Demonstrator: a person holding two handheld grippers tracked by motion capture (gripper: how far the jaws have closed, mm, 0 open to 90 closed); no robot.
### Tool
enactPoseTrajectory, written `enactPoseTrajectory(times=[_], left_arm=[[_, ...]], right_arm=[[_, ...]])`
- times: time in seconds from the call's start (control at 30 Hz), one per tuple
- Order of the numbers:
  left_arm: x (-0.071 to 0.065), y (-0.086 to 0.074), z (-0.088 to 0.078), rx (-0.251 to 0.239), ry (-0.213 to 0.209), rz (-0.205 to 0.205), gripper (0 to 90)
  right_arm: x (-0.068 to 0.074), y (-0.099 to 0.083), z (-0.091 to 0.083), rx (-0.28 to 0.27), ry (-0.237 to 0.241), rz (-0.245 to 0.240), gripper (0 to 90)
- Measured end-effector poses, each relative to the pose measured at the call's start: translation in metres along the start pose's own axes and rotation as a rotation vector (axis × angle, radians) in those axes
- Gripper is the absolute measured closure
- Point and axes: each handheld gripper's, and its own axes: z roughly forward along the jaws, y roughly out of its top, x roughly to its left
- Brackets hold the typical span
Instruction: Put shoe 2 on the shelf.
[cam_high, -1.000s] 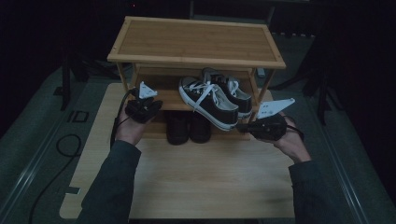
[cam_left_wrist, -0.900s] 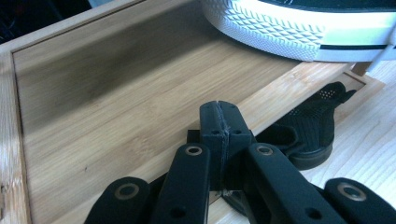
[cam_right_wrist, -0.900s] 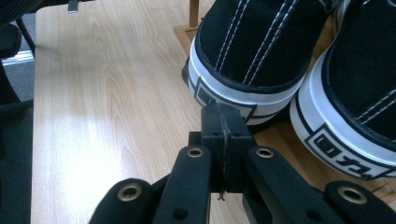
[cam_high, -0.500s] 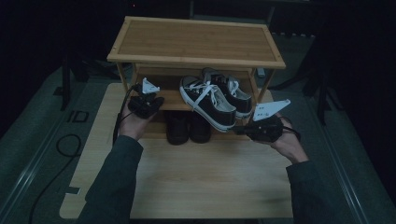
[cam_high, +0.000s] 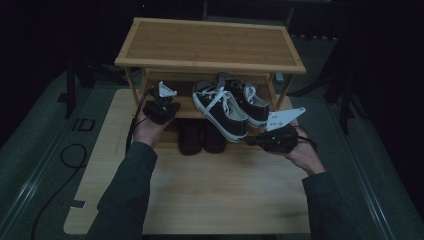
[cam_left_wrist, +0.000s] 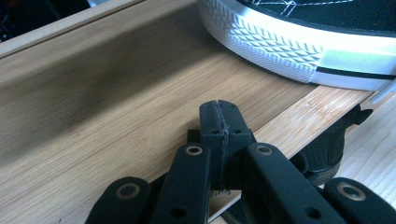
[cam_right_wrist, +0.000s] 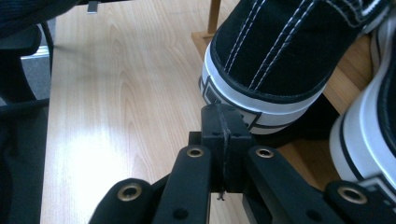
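Centrally, black-and-white sneakers (cam_high: 230, 106) parked on shoe rack (cam_high: 210, 45) middle shelf. Left gripper (cam_high: 161, 106) and right gripper (cam_high: 257, 141), both closed and empty, flanking pair at centre-left and lower right, seemingly poised to handle them.

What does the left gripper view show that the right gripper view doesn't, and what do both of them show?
The left gripper view has the left hand-held gripper, jaws shut on nothing, pointing over the wooden shelf board, with the textured white toe of a sneaker ahead and a dark shoe below the board's edge.

The right gripper view has the right hand-held gripper, also shut and empty, just short of a black sneaker's heel, with a second sneaker's side at right and the pale tabletop at left.

Both show shut jaws and black-and-white sneakers on wood.
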Motion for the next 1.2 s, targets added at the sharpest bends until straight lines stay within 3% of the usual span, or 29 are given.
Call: enactPoseTrajectory(times=[0.5,1.2], left_arm=[[-0.003,0.001,0.002,0.005,0.014,0.005,90.0],[-0.002,0.0,0.002,-0.002,0.01,-0.007,90.0]], right_arm=[[0.005,0.019,0.023,-0.031,0.067,-0.031,90.0],[0.01,0.041,0.062,-0.099,0.083,-0.052,90.0]])
